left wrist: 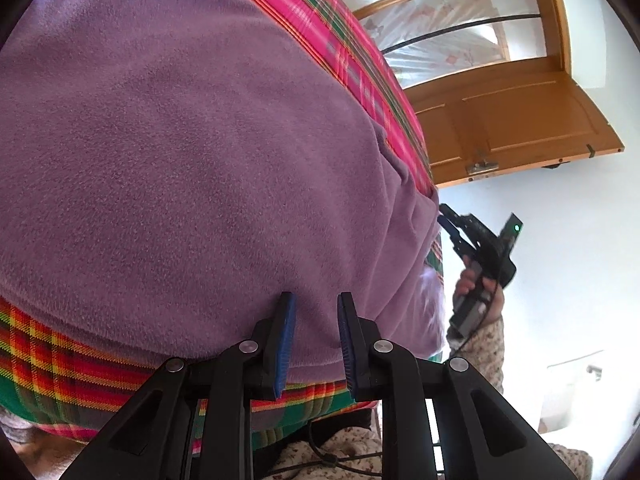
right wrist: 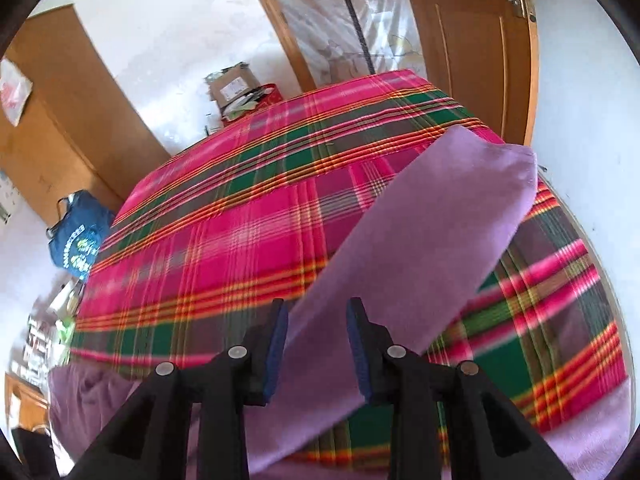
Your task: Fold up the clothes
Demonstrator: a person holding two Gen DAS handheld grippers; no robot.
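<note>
A purple fleece garment point(left wrist: 180, 140) lies spread over a pink, green and red plaid bedcover point(left wrist: 60, 360). My left gripper point(left wrist: 316, 304) hangs over its near hem. The pads stand apart and the fleece lies flat and unbunched under them. At the garment's right edge a person's hand point(left wrist: 476, 280) holds my right gripper point(left wrist: 442, 214). In the right wrist view the purple sleeve point(right wrist: 420, 240) runs slantwise from its cuff point(right wrist: 516, 176) down between the pads of the right gripper point(right wrist: 318, 312). The sleeve looks sharp against the blurred bedcover point(right wrist: 240, 220).
A wooden door point(left wrist: 520, 120) stands ajar past the bed's right side. Beyond the far edge sit a cardboard box point(right wrist: 232, 84), a wooden wardrobe point(right wrist: 52, 120) and a blue bag point(right wrist: 78, 236) on the white floor. More purple fleece point(right wrist: 92, 396) bunches at the near left.
</note>
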